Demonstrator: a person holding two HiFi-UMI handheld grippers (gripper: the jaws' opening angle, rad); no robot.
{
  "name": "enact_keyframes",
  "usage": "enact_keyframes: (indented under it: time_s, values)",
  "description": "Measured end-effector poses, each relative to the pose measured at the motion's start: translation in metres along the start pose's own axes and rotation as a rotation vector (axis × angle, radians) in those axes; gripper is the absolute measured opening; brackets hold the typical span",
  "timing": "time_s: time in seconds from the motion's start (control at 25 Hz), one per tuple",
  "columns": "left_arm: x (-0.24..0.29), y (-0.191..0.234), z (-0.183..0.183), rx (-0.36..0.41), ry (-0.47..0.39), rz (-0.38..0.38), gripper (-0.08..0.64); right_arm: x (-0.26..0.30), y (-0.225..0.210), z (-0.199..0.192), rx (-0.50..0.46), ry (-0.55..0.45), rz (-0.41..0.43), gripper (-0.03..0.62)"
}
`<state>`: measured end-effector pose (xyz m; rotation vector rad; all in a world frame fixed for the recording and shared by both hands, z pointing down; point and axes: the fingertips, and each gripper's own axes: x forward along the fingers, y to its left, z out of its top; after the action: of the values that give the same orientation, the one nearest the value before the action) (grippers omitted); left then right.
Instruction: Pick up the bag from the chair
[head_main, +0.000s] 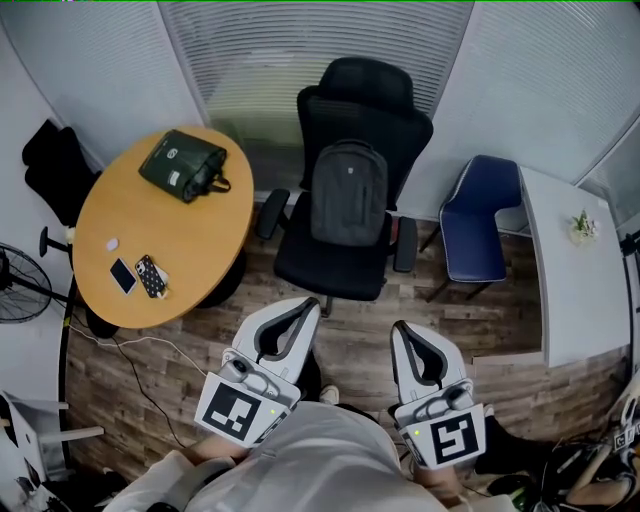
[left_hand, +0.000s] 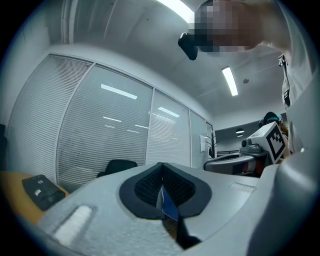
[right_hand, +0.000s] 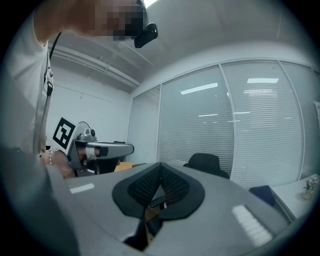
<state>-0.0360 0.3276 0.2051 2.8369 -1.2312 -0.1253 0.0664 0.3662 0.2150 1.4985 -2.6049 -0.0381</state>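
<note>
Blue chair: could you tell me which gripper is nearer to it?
Right. The right gripper is just left of the blue chair and short of it; the left gripper is much farther left.

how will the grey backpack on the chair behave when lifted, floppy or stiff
The grey backpack looks like soft fabric, so it will probably sag when lifted. It stands upright against the black chair, keeping its shape, so it may be partly filled. Nudged, it could slump forward.

A wooden floor (head_main: 500, 320) lay under a round table (head_main: 190, 240) at the left, a blue chair (head_main: 480, 215) and a white desk (head_main: 570, 290) at the right. Blinds (head_main: 290, 60) covered the windows (left_hand: 120, 135) behind. A fan (head_main: 15, 285) stood at far left. Strip lights (left_hand: 230, 81) glowed overhead.
</note>
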Motion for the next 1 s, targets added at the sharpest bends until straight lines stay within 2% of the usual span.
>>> enact_keyframes:
  time_s: [1.0]
  values:
    - [0.081,0.142,-0.003,-0.025,0.01,-0.029,0.001,0.158,-0.035,0.014,-0.018,0.015,-0.024,0.003]
